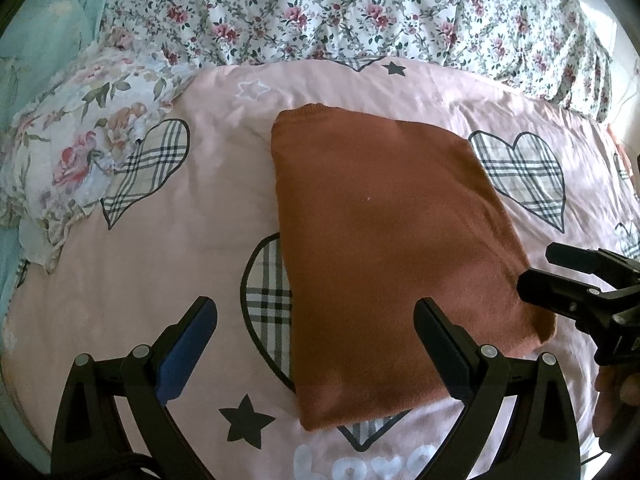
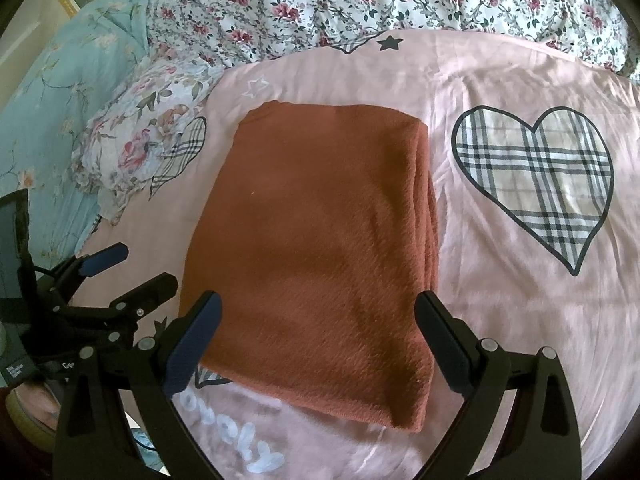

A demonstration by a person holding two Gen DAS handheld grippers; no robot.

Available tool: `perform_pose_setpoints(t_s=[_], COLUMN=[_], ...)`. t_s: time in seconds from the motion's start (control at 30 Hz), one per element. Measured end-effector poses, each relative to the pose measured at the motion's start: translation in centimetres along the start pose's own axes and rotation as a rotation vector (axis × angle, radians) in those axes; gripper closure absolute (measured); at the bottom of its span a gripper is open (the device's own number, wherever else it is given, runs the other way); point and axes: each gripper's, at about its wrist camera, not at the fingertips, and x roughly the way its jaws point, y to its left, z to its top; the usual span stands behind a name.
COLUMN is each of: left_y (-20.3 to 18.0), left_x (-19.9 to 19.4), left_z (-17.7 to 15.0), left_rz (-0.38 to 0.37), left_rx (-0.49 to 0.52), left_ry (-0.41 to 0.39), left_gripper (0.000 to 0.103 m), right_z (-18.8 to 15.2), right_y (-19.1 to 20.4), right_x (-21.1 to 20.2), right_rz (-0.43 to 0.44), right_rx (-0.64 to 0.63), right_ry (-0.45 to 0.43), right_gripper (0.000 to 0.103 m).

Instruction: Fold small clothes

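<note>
A rust-brown knit garment (image 1: 384, 248) lies folded into a flat rectangle on the pink bedsheet (image 1: 168, 240); it also shows in the right wrist view (image 2: 320, 240). My left gripper (image 1: 316, 312) is open and empty, hovering above the garment's near left part. My right gripper (image 2: 318, 308) is open and empty, above the garment's near edge. The right gripper also shows in the left wrist view (image 1: 560, 276) at the garment's right corner. The left gripper shows in the right wrist view (image 2: 132, 268), left of the garment.
The pink sheet carries plaid hearts (image 2: 536, 184) and stars. A floral quilt (image 1: 340, 8) is bunched along the far side. A floral pillow (image 1: 80, 152) lies at the left, with teal bedding (image 2: 60, 92) beyond it.
</note>
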Motion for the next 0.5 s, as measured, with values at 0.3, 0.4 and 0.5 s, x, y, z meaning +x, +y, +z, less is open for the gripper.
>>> perform_pose_setpoints(t_s=[0.3,0.4,0.5], left_y=[-0.11,0.02,-0.22], left_x=[-0.24,-0.02,0.17], left_z=[-0.28,-0.19,-0.23], left_rz=[-0.006,-0.013,-0.016], left_rx=[0.002,-0.008,-0.001], left_ry=[-0.003,0.001,-0.004], left_gripper=[0.004,0.004,0.005], right_z=[-0.63,-0.75,-0.97], right_y=[0.39,0.37,0.75], right_x=[0.04,0.17,0.33], right_rz=[-0.007,-0.006,-0.008], right_rx=[-0.004,-0.001,0.000], right_ry=[-0.005,-0.002,-0.005], right_gripper=[0.006,0.006,0.006])
